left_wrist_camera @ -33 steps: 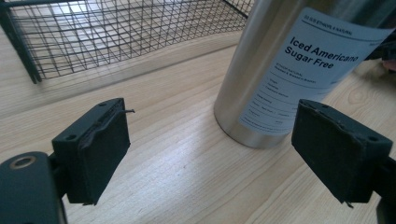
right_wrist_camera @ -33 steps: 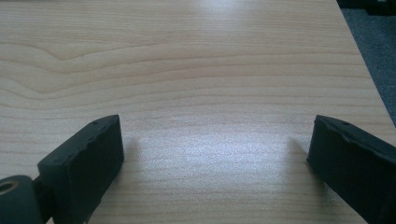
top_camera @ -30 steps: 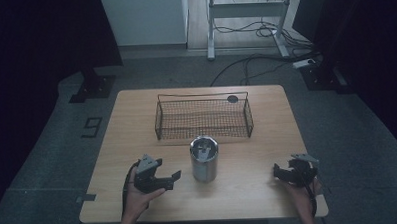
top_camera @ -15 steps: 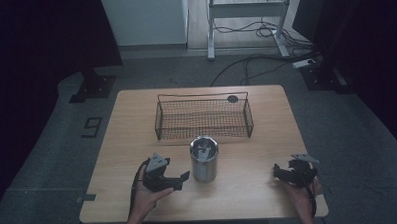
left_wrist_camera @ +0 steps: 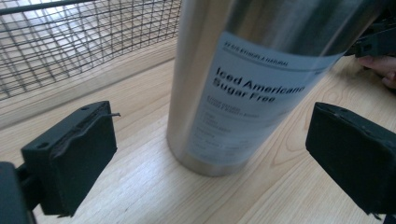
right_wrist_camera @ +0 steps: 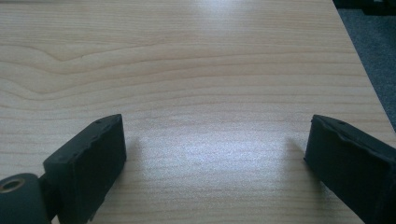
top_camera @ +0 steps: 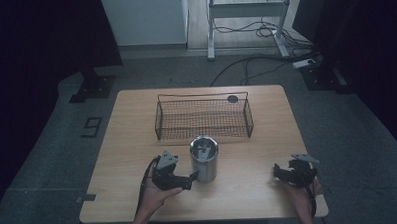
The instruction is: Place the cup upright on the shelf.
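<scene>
A silver metal can (top_camera: 204,158) with a white label reading "Iced Americano Sugar Free" (left_wrist_camera: 252,84) stands upright near the table's middle front. My left gripper (top_camera: 190,180) sits just left of the can, and its jaws point at the can's base. Those jaws have just been opening. In the left gripper view, my left gripper (left_wrist_camera: 210,140) is open wide. The can stands close ahead of the gap, and neither pad touches it. At the front right, my right gripper (top_camera: 280,171) rests open. Bare wood lies between the jaws of the right gripper (right_wrist_camera: 215,149).
An empty black wire basket (top_camera: 204,117) stands behind the can, and its mesh (left_wrist_camera: 84,42) is close by. A small black round thing (top_camera: 232,98) lies beyond the basket. The wooden table (top_camera: 137,139) has bare room on the left. Its right edge (right_wrist_camera: 369,70) is near my right gripper.
My left gripper has moved right, up to the can, and its jaws have spread apart. The right gripper and the can have stayed put.
</scene>
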Motion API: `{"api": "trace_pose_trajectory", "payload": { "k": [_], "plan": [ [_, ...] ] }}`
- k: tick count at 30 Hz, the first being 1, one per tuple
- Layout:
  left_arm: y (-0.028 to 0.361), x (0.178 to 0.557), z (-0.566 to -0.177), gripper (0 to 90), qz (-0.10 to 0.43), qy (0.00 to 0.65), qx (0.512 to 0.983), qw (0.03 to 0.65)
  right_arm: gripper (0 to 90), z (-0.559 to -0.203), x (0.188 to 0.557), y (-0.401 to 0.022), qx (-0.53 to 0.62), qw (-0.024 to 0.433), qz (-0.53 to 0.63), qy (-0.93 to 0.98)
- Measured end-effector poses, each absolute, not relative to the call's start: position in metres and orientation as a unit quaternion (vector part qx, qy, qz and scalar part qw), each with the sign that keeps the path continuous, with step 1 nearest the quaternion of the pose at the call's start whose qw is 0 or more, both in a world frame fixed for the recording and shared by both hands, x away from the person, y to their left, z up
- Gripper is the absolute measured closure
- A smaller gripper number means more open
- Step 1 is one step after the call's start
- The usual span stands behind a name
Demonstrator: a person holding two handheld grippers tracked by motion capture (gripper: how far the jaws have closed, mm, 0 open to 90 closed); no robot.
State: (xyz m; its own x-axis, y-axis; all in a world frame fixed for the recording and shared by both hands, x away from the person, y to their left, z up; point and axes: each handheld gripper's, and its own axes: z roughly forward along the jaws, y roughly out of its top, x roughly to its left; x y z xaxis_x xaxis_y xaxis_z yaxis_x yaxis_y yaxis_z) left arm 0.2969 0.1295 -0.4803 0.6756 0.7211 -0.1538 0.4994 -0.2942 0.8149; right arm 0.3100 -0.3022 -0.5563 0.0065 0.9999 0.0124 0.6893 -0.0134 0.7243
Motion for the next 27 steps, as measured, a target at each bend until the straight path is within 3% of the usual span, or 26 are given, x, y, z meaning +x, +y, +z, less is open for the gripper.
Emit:
{"api": "trace_pose_trajectory", "payload": {
  "k": [27],
  "plan": [
    [0.082,0.314,-0.484,0.0,0.146,0.363,0.801,0.453,5.0,-0.556,0.310,-0.302,0.654,0.276,0.282,0.646]
  ]
}}
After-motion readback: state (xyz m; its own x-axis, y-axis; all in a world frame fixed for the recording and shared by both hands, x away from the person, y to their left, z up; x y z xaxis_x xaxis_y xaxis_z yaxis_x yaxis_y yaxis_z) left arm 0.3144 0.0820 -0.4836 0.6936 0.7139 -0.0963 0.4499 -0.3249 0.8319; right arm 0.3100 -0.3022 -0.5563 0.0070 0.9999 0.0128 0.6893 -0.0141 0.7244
